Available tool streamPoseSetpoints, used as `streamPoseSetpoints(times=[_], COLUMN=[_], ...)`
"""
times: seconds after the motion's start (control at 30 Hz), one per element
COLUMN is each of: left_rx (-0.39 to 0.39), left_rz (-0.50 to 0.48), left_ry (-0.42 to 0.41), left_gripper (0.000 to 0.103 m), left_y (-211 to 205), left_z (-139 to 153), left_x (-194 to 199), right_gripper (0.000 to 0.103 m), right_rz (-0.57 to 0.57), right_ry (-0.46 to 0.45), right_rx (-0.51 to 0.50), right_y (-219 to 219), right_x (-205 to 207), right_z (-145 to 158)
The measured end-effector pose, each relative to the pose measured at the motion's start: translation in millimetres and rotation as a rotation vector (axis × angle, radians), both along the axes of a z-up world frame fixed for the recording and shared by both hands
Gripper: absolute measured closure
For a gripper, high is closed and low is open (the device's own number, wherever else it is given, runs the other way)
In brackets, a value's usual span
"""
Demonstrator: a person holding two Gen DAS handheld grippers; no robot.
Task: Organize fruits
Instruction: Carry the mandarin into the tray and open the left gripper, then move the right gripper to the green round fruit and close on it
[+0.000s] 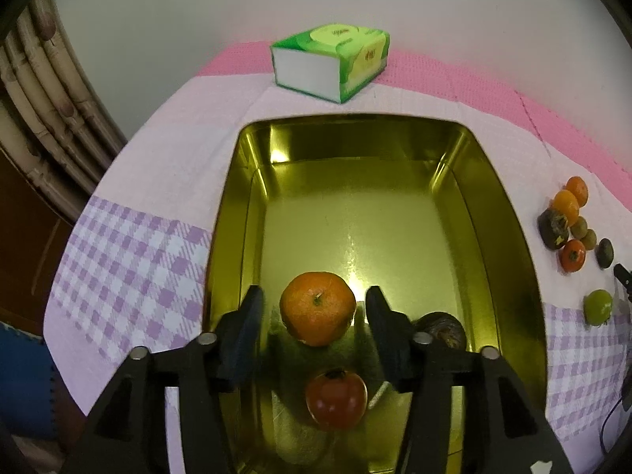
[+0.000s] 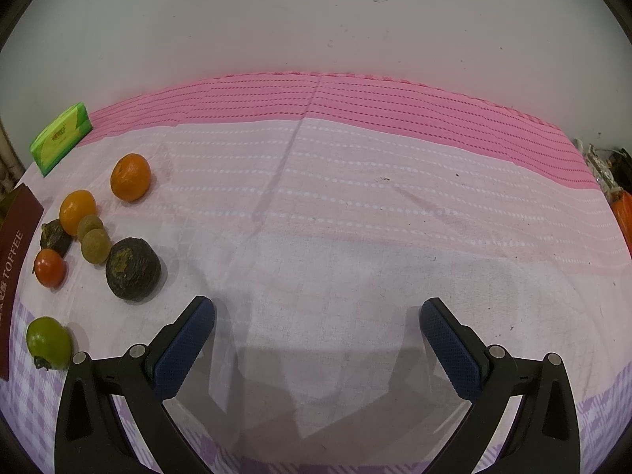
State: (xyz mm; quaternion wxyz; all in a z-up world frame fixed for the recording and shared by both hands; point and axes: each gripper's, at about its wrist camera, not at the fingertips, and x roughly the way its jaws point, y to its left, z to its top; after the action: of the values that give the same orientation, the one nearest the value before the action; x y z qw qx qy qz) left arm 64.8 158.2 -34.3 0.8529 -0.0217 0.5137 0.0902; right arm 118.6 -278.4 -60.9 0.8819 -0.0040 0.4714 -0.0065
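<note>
My left claw hung over the gold tray, its pads parted just clear of a mandarin resting on the tray floor beside a red fruit and a dark fruit. I judged this the release step. My right claw was spread wide and empty above the desk. Next I needed to reach left toward the loose pile, perhaps the dark round fruit.

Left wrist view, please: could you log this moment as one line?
left gripper: open around tangerine | golden tin: three fruits | right gripper: open, empty
</note>
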Motion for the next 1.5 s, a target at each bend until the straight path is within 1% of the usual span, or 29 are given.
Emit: streamPoseSetpoints(times=[0.03,0.23,0.4,0.57,0.67,0.7,0.83,0.97,1.13,1.27,1.4,1.5], left_rx=[0.0,-0.02,0.003,0.02,0.015,0.012,0.004,0.005,0.002,-0.005,-0.016,-0.017], left_rz=[-0.001,0.005,-0.001,0.009,0.019,0.022,0.033,0.05,0.078,0.088,0.097,0.106], left_ry=[-0.008,-0.038,-0.066,-0.098,-0.11,-0.11,-0.108,-0.105,-0.105,-0.106,-0.11,-0.114], left_gripper=[0.045,0.036,0.028,0.024,0.022,0.019,0.014,0.011,0.007,0.004,0.004,0.004], left_y=[-0.3,0.1,0.7,6.9,11.9,13.1,16.6,19.6,24.3,26.4,29.2,30.9], left_z=[2.6,13.9,25.9,38.5,43.5,44.6,46.4,46.6,43.4,42.1,42.4,43.3], left_x=[-1.2,-11.1,-26.3,-44.0,-53.9,-56.8,-64.4,-70.1,-72.8,-72.6,-73.1,-73.5], right_gripper=[0.0,0.0,0.0,0.0,0.0,0.0,0.0,0.0,0.001,0.001,0.004,0.005], right_rz=[0.0,0.0,0.005,0.012,0.012,0.01,0.0,-0.028,-0.037,-0.02,0.028,0.093], right_ry=[0.0,0.0,0.005,0.018,0.026,0.03,0.047,0.065,0.045,0.008,-0.028,-0.044], right_rx=[0.0,0.0,0.002,0.002,0.004,0.005,0.004,0.003,-0.012,-0.014,0.01,0.027], right_y=[-0.2,-0.2,-0.3,-1.5,-1.6,-1.6,-0.4,2.1,9.3,20.2,38.0,60.2], right_x=[-0.2,0.5,1.3,2.5,2.7,3.0,4.4,5.6,-5.0,-17.0,-29.4,-38.5], right_z=[-0.1,-0.1,0.2,1.4,2.0,2.2,2.6,3.1,5.0,18.7,36.5,46.9])
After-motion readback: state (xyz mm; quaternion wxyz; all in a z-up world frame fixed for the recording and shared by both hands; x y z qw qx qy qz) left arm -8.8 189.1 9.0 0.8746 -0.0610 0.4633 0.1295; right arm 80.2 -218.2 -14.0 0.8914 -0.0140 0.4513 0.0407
